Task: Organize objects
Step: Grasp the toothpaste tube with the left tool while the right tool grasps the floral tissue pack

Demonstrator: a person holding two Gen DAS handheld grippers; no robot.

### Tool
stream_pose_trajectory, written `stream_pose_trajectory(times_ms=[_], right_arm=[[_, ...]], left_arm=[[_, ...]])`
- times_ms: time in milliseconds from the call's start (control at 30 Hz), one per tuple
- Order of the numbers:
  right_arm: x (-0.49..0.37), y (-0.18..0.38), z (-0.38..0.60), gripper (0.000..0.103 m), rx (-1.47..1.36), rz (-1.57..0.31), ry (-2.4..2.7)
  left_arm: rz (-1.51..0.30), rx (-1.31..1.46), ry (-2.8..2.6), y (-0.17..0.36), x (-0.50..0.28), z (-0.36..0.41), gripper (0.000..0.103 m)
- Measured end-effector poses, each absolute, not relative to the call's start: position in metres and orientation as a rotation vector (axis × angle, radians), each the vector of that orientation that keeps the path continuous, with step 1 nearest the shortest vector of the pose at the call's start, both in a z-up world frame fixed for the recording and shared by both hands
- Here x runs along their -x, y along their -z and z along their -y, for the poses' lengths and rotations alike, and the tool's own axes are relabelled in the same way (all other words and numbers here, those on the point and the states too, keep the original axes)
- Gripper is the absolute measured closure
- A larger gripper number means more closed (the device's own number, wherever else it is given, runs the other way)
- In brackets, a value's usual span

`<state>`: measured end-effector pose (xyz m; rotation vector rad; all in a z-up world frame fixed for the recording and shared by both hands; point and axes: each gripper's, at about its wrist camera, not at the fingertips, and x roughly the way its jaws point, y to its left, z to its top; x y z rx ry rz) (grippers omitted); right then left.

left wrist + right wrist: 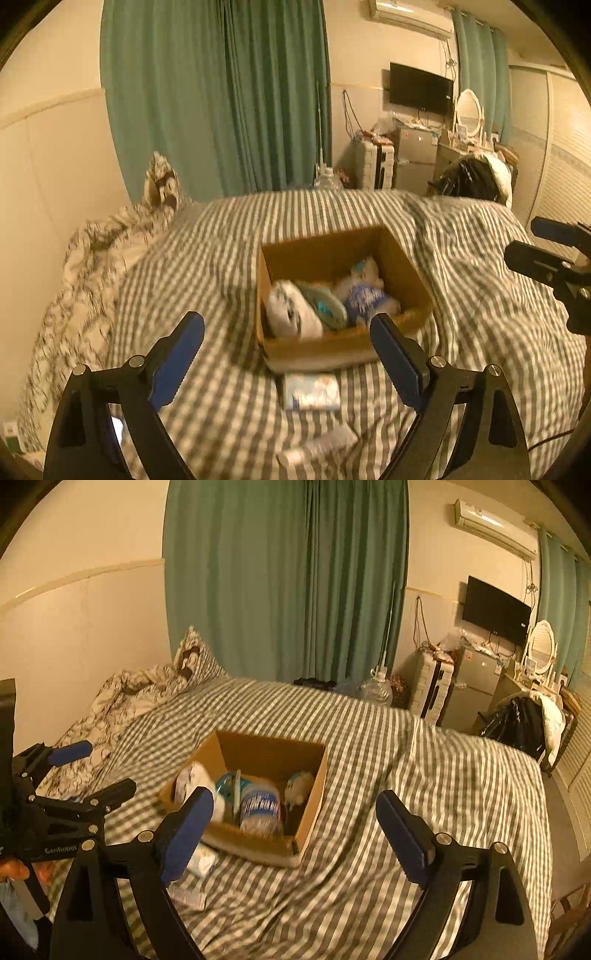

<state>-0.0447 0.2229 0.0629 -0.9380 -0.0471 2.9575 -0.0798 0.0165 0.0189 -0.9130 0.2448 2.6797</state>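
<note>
An open cardboard box [402, 254] [314, 805] sits on the striped bed [221, 258] [424, 775]. It holds a white bundle [291, 310], a plastic bottle [260, 805] and other soft items. A small tissue pack [312, 391] lies on the bed just in front of the box, and a flat white packet [325, 445] lies nearer still. My left gripper [288, 354] is open and empty, above the tissue pack. My right gripper [295, 830] is open and empty, above the box's near right corner. Each gripper shows at the edge of the other's view.
A crumpled patterned quilt [92, 266] and pillow [192, 657] lie along the bed's left side by the wall. Green curtains [221, 92] hang behind. A TV [495, 609], fridge, suitcase and chair with clothes stand at the far right.
</note>
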Motion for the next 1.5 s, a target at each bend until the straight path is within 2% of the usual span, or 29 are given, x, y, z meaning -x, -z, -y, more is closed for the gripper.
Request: stream_pose_trajectory(times_ms=[400,533,700,867,1000,1200,1233,1267,1333,1500], right_arm=[[0.042,0.059,-0.212,0.013,1.226,-0.025,-2.848],[0.048,0.095,-0.217,0.013,1.340,-0.108,-2.801],[0.048,0.103,-0.221,0.013,1.362,-0.131,-2.784],[0.046,0.104,-0.222,0.013,1.365,-0.142,-2.773],[0.046,0.104,-0.221,0.013,1.368,-0.146,-2.770],[0.046,0.106,-0.223,0.013,1.376,-0.173,-2.768],[0.046,0.106,-0.224,0.013,1.374,-0.180,-2.767],[0.045,0.105,-0.225,0.013,1.372,-0.188,-2.765],[0.045,0.106,-0.227,0.013,1.373,-0.203,-2.764],[0.045,0.107,-0.228,0.013,1.378,-0.216,-2.759]], left_arm=[[-0.304,1.187,-2.564,0.102,0.062,-0.019,0.010],[-0.367,1.243,-2.504,0.126,0.061,-0.029,0.023],[-0.485,1.313,-2.440,0.149,0.063,-0.043,0.024],[-0.504,1.312,-2.385,0.149,0.055,-0.044,0.024],[-0.591,1.302,-2.342,0.150,0.045,-0.051,0.025],[-0.675,1.266,-2.316,0.141,0.034,-0.050,0.050],[-0.673,1.262,-2.288,0.138,0.034,-0.050,0.069],[-0.650,1.263,-2.247,0.137,0.035,-0.050,0.074],[-0.612,1.261,-2.200,0.133,0.042,-0.053,0.074],[-0.708,1.330,-2.100,0.157,0.059,-0.075,0.073]])
